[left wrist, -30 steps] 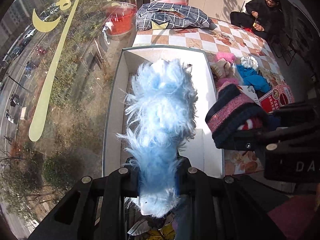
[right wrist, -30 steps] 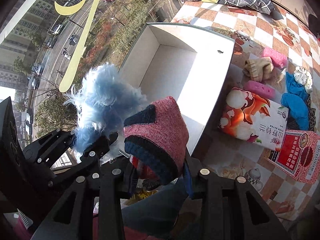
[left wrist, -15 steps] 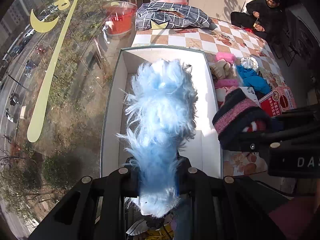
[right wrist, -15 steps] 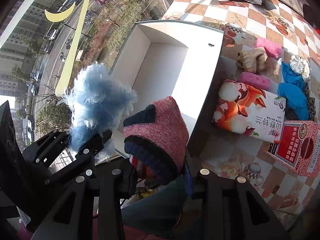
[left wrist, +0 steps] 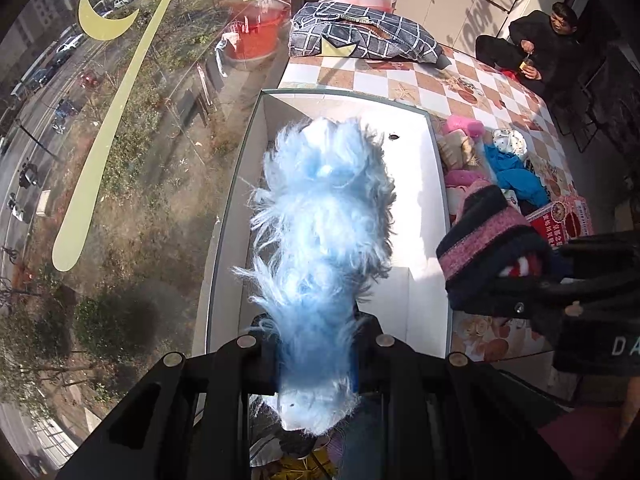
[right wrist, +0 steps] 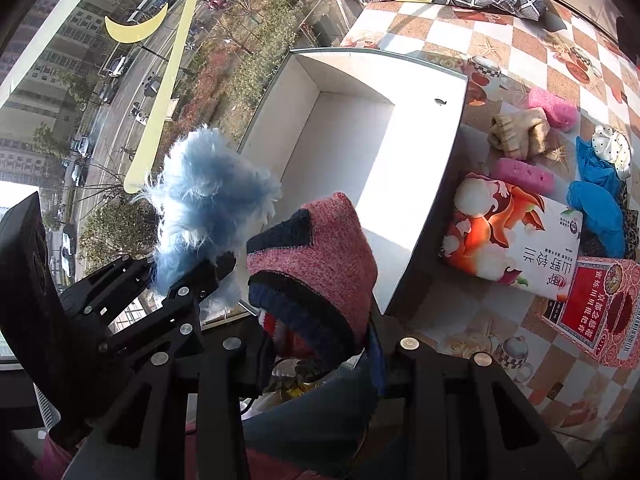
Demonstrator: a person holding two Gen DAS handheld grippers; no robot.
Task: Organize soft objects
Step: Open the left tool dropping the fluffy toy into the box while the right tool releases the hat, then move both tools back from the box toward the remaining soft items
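Note:
My left gripper (left wrist: 316, 360) is shut on a fluffy light-blue soft toy (left wrist: 324, 224) and holds it above the near end of an open white box (left wrist: 438, 184). My right gripper (right wrist: 320, 344) is shut on a pink and navy knitted sock (right wrist: 320, 264), held beside the toy (right wrist: 208, 196) near the box's near right corner (right wrist: 440, 184). The sock (left wrist: 484, 236) also shows at the right of the left wrist view. The box interior looks empty.
Right of the box on the checkered cloth lie pink sponges (right wrist: 552, 110), beige gloves (right wrist: 516, 134), blue cloth (right wrist: 596, 208), a tissue pack (right wrist: 516, 236) and a red carton (right wrist: 600, 308). A plaid cushion (left wrist: 364, 38) lies beyond. A window is at left; a person (left wrist: 536, 44) sits far right.
Both grippers have shifted a little to the right and forward with their loads. The sock has moved further right of the blue toy. Both stay shut.

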